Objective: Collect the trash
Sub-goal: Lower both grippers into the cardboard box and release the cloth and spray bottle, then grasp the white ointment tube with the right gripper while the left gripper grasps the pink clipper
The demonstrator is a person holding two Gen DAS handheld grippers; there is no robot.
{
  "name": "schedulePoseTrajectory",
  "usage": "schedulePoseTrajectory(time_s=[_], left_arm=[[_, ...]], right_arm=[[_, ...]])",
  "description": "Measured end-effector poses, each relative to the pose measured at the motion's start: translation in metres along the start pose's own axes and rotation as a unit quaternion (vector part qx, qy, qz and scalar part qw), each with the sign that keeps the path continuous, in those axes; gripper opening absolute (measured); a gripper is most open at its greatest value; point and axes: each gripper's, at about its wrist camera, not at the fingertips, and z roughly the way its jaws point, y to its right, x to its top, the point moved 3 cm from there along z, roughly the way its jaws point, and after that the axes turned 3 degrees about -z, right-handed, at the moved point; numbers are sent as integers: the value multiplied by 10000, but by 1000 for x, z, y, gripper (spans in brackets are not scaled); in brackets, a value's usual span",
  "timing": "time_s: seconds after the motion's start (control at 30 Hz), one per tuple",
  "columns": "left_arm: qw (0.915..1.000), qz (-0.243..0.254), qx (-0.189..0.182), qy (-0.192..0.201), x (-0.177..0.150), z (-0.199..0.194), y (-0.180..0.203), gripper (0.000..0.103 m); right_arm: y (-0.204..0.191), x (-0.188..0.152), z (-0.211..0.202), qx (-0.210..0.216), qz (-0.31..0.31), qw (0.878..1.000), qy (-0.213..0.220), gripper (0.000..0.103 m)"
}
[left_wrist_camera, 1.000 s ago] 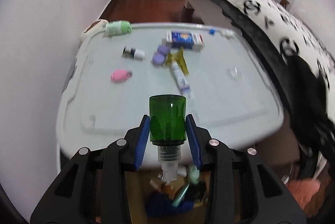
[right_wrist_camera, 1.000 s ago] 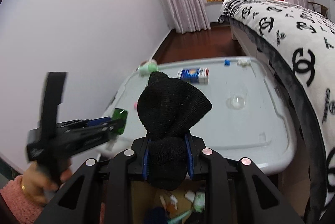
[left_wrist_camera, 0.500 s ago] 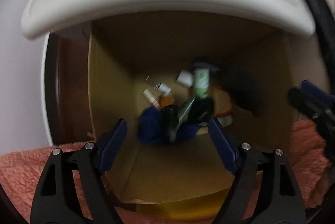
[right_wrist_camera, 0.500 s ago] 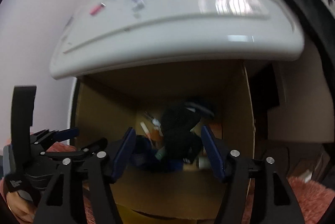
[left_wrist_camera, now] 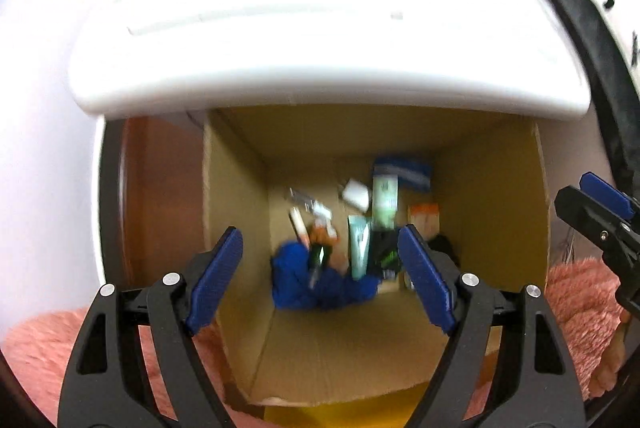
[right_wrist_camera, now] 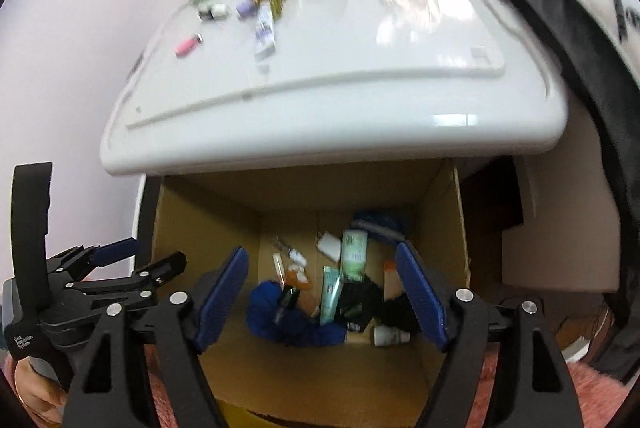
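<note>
Both loads dropped since a second ago — green bottle (right_wrist_camera: 286,298) and black cloth (right_wrist_camera: 394,312) inside cardboard box (right_wrist_camera: 444,228), left gripper (left_wrist_camera: 320,278) and right gripper (right_wrist_camera: 322,296) just opened, wide, empty, leftover trash on white lid (right_wrist_camera: 360,67) at twelve o'clock.

left wrist cam: sits right over the cardboard box (left_wrist_camera: 492,195), aimed steeply down past its own fingers (left_wrist_camera: 218,280), bench (left_wrist_camera: 320,39) near edge up top | right wrist cam: same deal, a bit further back, more of the bench (right_wrist_camera: 360,87) visible | overlap: box (right_wrist_camera: 440,228) insides, near bench edge, each other's gripper
</note>
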Motion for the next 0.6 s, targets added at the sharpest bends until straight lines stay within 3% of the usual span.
schedulePoseTrajectory(time_s=[0.17,0.3,0.47,0.6], left_arm=[[9940,-185,47,1075,28,-44,-16,78],[9813,-243,144,1905,48,-82,-31,85],[9627,-190,403,2668,71,-108,-45,91],[9582,-286,420,2815,85,-109,-60,91]], right_arm=[[-17,49,-16,179,-246,9975,643,79],[-43,98,-6,372,-680,9904,1140,79],[-65,152,45,206,-896,9899,1076,76],[-74,185,98,-144,-854,9936,725,63]])
